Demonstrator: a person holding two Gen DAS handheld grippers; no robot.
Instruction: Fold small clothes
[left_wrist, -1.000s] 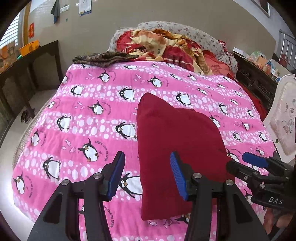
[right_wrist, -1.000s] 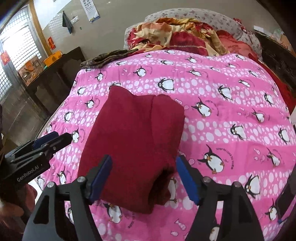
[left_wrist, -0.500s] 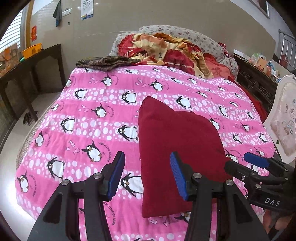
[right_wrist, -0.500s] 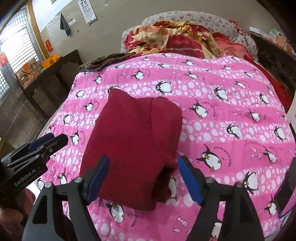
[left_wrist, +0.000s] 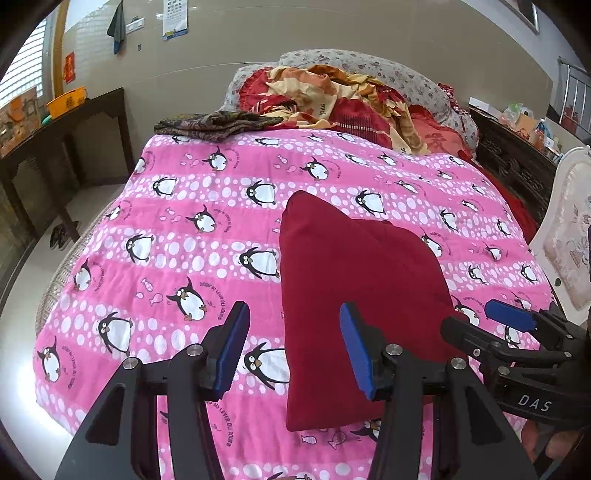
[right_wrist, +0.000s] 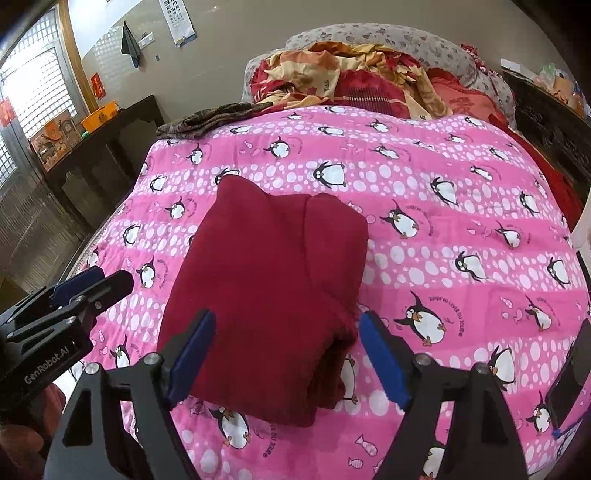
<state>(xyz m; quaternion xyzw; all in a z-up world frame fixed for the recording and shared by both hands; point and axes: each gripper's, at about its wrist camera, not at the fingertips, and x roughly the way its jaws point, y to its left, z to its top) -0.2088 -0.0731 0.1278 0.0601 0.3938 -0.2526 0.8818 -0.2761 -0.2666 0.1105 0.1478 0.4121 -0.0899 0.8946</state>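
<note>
Folding looked close to finished on the one garment in play: a dark red garment lay on the pink penguin quilt of the bed, toward the near edge and a little left of centre as the right wrist camera saw it, already doubled into a compact, roughly rectangular packet. A seam line ran lengthwise down its top, and along its right side several stacked layers showed at the near corner, which suggested more than one fold had gone in. Its far end was not square; the far left corner rose to a point, so a last tidy or one more fold across the length may have been left. The right gripper hung above the packet's near end with its jaws spread wide, the cloth beneath them but not pinched; neither blue pad pressed on it. The left gripper hovered over the packet's left edge, jaws part open and empty, one pad above the quilt and the other above the red cloth. Nothing was held by either. At the head of the bed a dark patterned cloth lay folded by a heap of red and yellow bedding; whether either belonged to the task could not be told.
</note>
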